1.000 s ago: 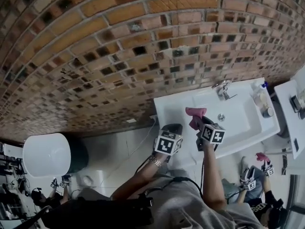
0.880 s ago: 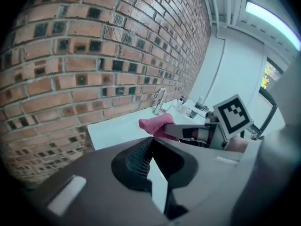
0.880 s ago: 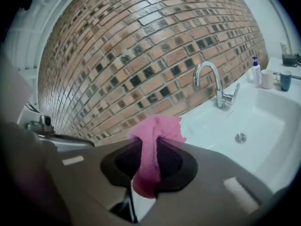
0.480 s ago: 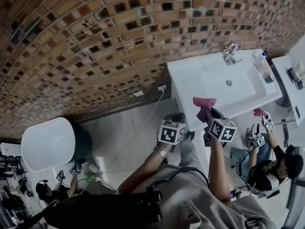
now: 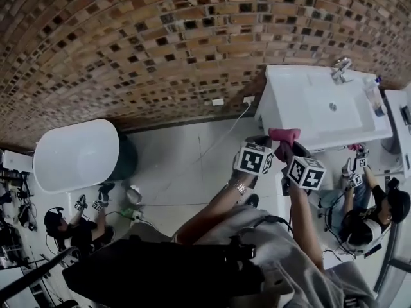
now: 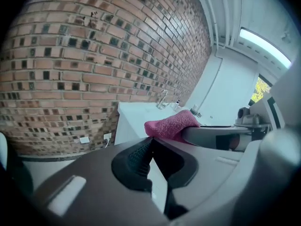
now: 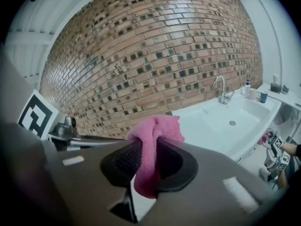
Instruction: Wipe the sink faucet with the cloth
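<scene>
The right gripper point(image 7: 149, 160) has its jaws pinching the pink cloth point(image 7: 157, 128), which bunches above them and hangs below. The left gripper point(image 6: 151, 145) has its jaws pressed together, empty. The faucet point(image 7: 219, 89) stands well beyond both, at the far edge of the sink point(image 7: 200, 119), too small to show detail.

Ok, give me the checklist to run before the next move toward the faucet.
1. Cloth clamped in right gripper: ok, a fold pokes out past the tips.
2. Left gripper free: ok, jaws together, nothing between them.
3. Faucet within reach: not ok, the sink lies well ahead of both grippers.
4. Path to faucet open: ok, nothing shows in the basin; a bottle stands apart to the faucet's right.
5. Water running: cannot tell, too small.
</scene>
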The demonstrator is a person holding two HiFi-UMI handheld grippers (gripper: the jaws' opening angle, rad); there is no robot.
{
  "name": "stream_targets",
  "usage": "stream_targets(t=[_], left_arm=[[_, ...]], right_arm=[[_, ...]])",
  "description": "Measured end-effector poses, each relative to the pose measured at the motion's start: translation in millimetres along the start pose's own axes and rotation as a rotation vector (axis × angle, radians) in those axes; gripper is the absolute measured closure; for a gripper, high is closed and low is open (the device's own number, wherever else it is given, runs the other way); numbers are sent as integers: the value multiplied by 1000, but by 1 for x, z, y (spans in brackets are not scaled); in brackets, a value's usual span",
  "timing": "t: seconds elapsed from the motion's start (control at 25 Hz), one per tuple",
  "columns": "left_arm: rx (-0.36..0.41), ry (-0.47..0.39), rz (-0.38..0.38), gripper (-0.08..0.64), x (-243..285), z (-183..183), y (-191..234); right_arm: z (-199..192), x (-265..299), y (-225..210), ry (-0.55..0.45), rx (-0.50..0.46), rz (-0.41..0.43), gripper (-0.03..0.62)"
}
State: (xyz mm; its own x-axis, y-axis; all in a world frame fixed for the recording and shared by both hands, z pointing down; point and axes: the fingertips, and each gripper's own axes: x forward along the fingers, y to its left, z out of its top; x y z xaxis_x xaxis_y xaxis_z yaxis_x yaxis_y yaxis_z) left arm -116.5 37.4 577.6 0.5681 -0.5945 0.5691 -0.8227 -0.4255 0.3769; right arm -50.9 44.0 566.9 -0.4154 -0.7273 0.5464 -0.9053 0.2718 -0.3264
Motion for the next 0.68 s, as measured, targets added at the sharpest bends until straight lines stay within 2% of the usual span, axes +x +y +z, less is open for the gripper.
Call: stream_targets(t=[0.24,0.52,0.68], left_arm=[[2,-19,24,540,-20,-2,-1],[31,-22,-8,540,-20,-3,-23],[9,-23,12,540,-39,-18,-21]], right_arm=[[4,-23,21,-35,-17,13,518],[-5,-52,0,-71,29,5,518],[-16,-61,1,-73,41,19,518]])
